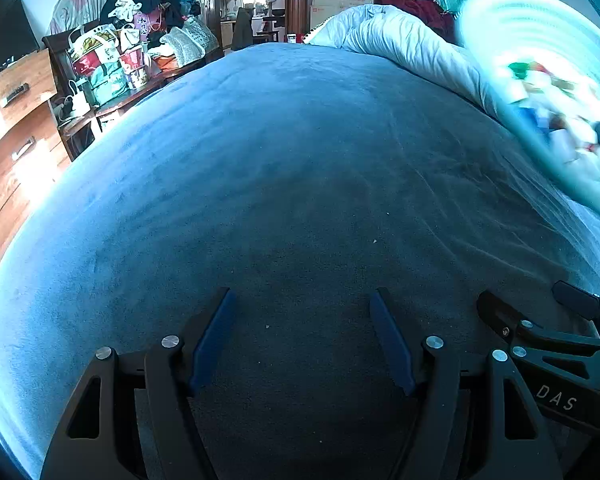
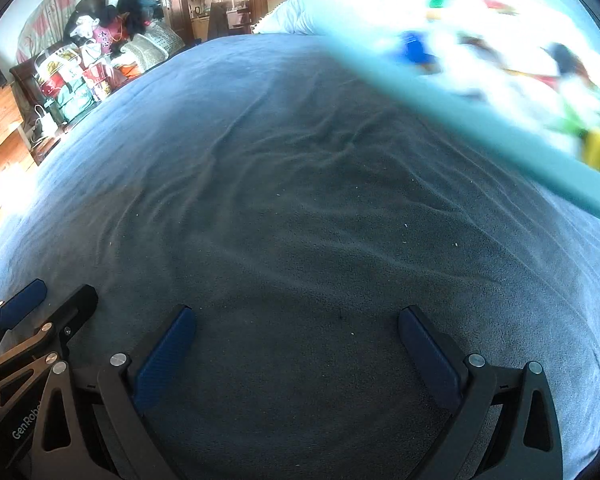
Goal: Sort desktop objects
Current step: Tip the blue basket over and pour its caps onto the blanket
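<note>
Both of your hands hover over the bare blue bed cover (image 2: 284,208), nothing sorted yet, the blurred teal tray (image 2: 440,92) of small objects tilted at upper right; next reach there, left hand-held gripper (image 1: 302,340) and right hand-held gripper (image 2: 296,356) spread apart, empty

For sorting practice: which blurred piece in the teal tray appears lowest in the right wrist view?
The yellow piece, below the blue piece in the teal tray.
</note>
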